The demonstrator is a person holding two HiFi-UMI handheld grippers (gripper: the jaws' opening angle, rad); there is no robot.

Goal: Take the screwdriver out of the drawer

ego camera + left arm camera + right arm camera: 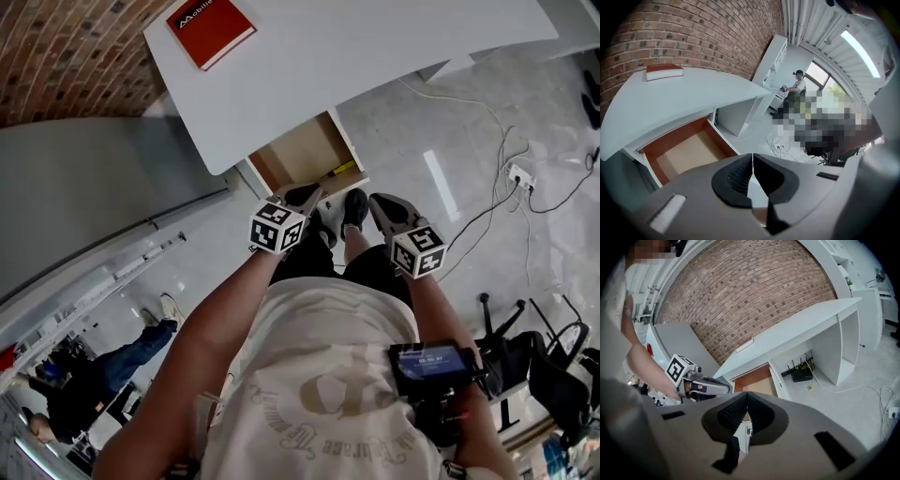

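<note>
The white desk's drawer (pixel 305 150) stands pulled out, its wooden bottom showing. A screwdriver with a yellow handle (pixel 339 170) lies at the drawer's front right corner. My left gripper (pixel 314 194) hangs shut just in front of the drawer's front edge, holding nothing. My right gripper (pixel 375 200) is shut and empty too, a little to the right of the drawer. In the left gripper view the jaws (pixel 753 157) meet over the drawer (pixel 689 152), and the screwdriver is hidden. The right gripper view shows its shut gripper (pixel 746 394), the left gripper (pixel 727 390) and the drawer (pixel 757 380).
A red book (pixel 211 26) lies on the desk top (pixel 375 47). Cables and a power strip (pixel 520 175) trail over the floor at right. A router (pixel 802 373) sits under the desk. Brick wall behind. My feet (pixel 354 208) stand before the drawer.
</note>
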